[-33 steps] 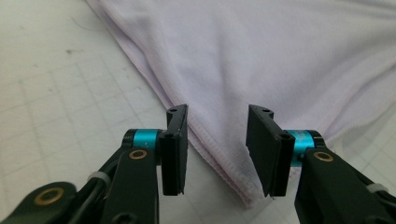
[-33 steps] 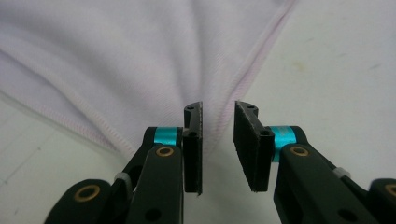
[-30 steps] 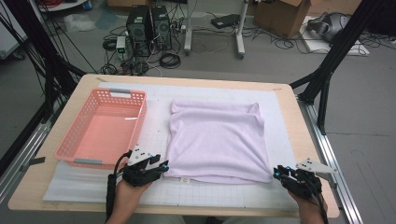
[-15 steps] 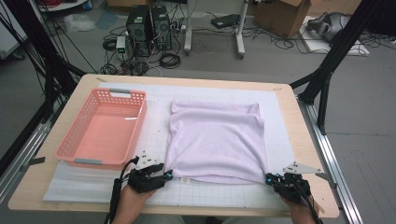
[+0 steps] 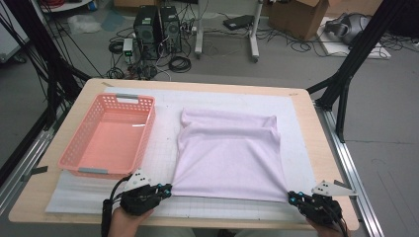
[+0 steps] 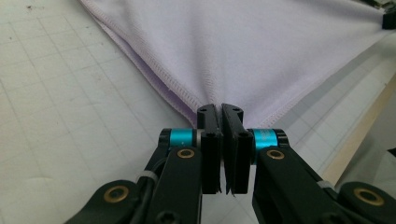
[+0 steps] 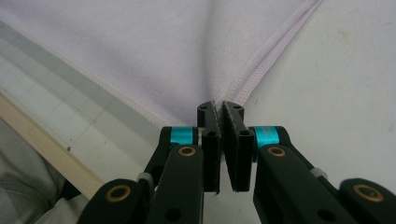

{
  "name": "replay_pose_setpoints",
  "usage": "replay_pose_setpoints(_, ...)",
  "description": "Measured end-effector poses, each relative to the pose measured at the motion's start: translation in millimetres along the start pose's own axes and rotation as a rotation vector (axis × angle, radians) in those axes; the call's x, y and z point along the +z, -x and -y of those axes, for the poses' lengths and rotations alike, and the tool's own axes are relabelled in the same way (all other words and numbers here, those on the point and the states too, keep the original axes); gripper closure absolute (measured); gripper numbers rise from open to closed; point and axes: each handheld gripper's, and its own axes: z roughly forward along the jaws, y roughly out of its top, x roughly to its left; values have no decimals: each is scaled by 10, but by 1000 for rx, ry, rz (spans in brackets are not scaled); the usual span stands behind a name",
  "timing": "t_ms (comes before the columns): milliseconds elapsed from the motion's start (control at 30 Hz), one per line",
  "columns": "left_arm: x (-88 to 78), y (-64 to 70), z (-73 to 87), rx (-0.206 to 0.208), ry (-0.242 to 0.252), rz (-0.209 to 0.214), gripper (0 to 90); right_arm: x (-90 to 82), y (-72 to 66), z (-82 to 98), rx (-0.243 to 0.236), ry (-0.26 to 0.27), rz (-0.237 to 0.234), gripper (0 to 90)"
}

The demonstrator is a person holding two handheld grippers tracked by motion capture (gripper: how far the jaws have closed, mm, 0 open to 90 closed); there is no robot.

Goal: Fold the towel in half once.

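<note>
Each gripper, left gripper (image 5: 167,188) and right gripper (image 5: 292,197), pinches a near corner of the purple cloth (image 5: 230,155). Next, I think, lift both corners together and fold away.

Even, bright overhead light, soft shadows, slightly grainy pictures, no glare.

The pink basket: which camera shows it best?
The high view: the pink basket sits whole on the table's left side, apart from the lilac cloth. The gripper views look instead at the cloth's near corners, each pinched in shut jaws by the left gripper and the right gripper.
</note>
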Motion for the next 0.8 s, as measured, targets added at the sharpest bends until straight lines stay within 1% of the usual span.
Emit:
replay_pose_setpoints(33,32,-5,-5,9,-5,-17,835,18,-3,-4,-6,-1,9,856)
replay_pose_setpoints(67,67,-14,-20,5,-9,-47,791,45,4,-11,-4,-4,20,843)
replay_pose_setpoints(100,89,-29,-42,0,5,-68,726,71,19,-18,5,3,27,823)
replay_pose_setpoints(133,98,-57,-71,-19,22,-67,689,84,37,-27,16,17,29,805)
replay_pose_setpoints(167,99,-78,-103,-28,37,-75,675,90,49,-41,36,33,25,770)
replay_pose_setpoints(233,97,-111,-150,-44,58,-70,632,82,73,-75,64,64,29,664)
replay_pose_setpoints(267,106,-127,-163,-52,61,-70,598,82,82,-83,75,72,31,632)
replay_pose_setpoints(300,128,-147,-175,-70,59,-65,566,84,94,-94,91,82,37,625)
replay_pose_setpoints(367,152,-189,-195,-91,46,-46,524,109,135,-118,102,95,35,601)
replay_pose_setpoints(400,148,-195,-201,-101,46,-40,512,129,143,-127,103,92,38,597)
replay_pose_setpoints(433,140,-195,-202,-98,51,-41,511,152,149,-135,101,87,40,597)
replay_pose_setpoints(467,138,-197,-198,-90,44,-47,506,174,149,-136,94,79,45,593)
replay_pose_setpoints(567,227,-215,-158,-112,-12,-52,486,249,122,-119,91,34,36,589)
replay_pose_setpoints(633,293,-197,-127,-112,-50,-44,482,289,83,-108,62,-6,64,589)
replay_pose_setpoints(667,312,-183,-120,-101,-60,-42,478,297,62,-103,48,-17,75,588)
replay_pose_setpoints(733,352,-155,-107,-85,-70,-44,469,309,32,-87,33,-36,80,589)
replay_pose_setpoints(767,361,-138,-98,-72,-63,-50,456,320,18,-73,24,-32,89,594)
replay_pose_setpoints(800,371,-107,-87,-49,-60,-67,460,319,11,-72,24,-34,93,605)
